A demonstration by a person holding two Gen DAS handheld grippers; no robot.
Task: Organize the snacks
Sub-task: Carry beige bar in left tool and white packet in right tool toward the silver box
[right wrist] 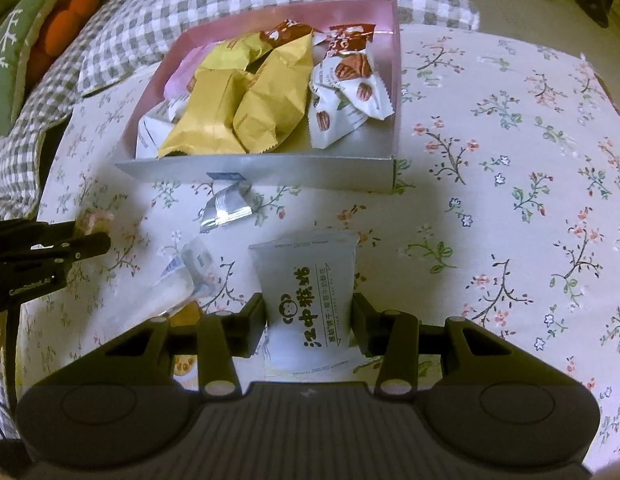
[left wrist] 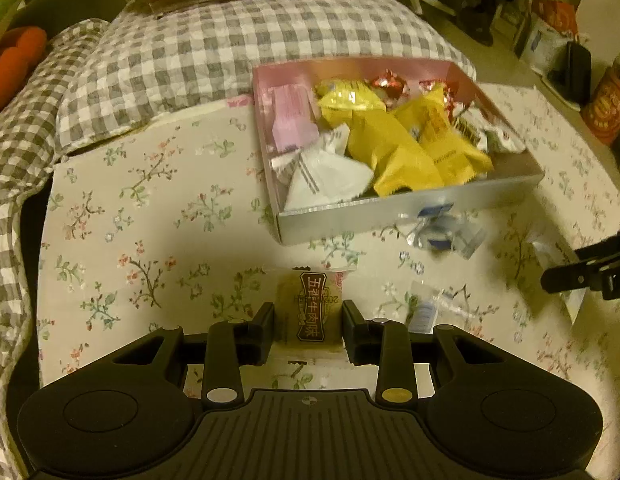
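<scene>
Black left gripper (left wrist: pixel 307 320) — angled steeply down — clamps beef-flavour packet (left wrist: pixel 310 308) (upright).

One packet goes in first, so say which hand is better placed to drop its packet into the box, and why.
Probably right. Its tongs grip the white biscuit packet directly facing the pink box, with bare floor inside at the near right. The left tongs, gripping the beef-flavour pastry, sit off its left corner.

The counter (right wrist: pixel 510 160) wears a matt floral cloth. At twelve o'clock from it lies a puckered, gingham-checked cloth quilt (left wrist: pixel 169 52). The box (left wrist: pixel 390 216) looks like smooth card with a silvery sheen outside and pink inside. The yellow packets (right wrist: pixel 237 108) are crinkled glossy film. The fingers (left wrist: pixel 265 320) are matt black plastic.
</scene>
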